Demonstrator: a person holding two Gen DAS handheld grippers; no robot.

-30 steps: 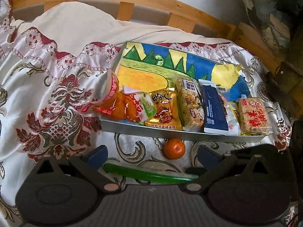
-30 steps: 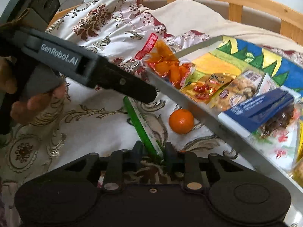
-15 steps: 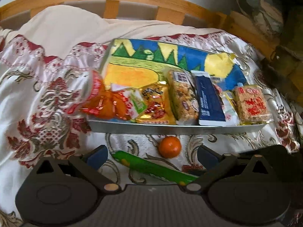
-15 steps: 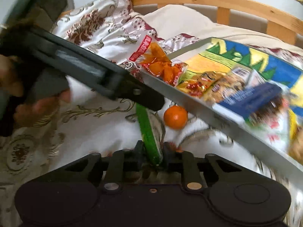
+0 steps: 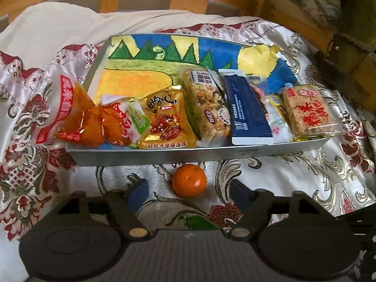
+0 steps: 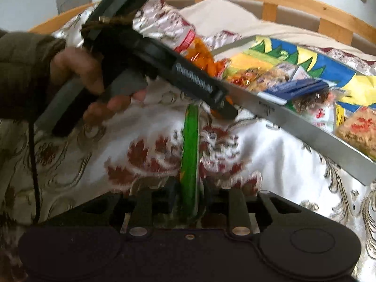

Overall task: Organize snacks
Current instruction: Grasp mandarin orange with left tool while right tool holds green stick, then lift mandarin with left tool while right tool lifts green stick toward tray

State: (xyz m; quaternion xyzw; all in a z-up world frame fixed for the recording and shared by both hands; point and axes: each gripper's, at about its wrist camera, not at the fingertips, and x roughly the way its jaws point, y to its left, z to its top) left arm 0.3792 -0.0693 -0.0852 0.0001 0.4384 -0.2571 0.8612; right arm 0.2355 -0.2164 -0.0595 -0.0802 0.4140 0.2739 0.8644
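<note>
Risks, biggest first. Tray [image 5: 164, 157] sat on soft bedspread [image 5: 293, 178], w/ orange snack bag [image 5: 77, 122] hanging over its left rim; a knock to the tray wall could've tipped that bag onto the bed.

Right hand-held gripper [image 6: 189, 197] was pinched on a thin green packet [image 6: 189, 155], held edge-up by one end. Grip looked narrow, so the packet could swing or slip while carried.

Left hand-held gripper [image 5: 190, 191] had jaws just closing in, part open, nothing pressed yet. Tangerine [image 5: 189, 180] lay between the tips, just short of the tray front. Round fruit on satin could've rolled off if the pads met off-centre.

Obstacles: tray's front row was packed w/ snack packs, free space only at back. The two grippers worked close together, so a clash looked possible.
</note>
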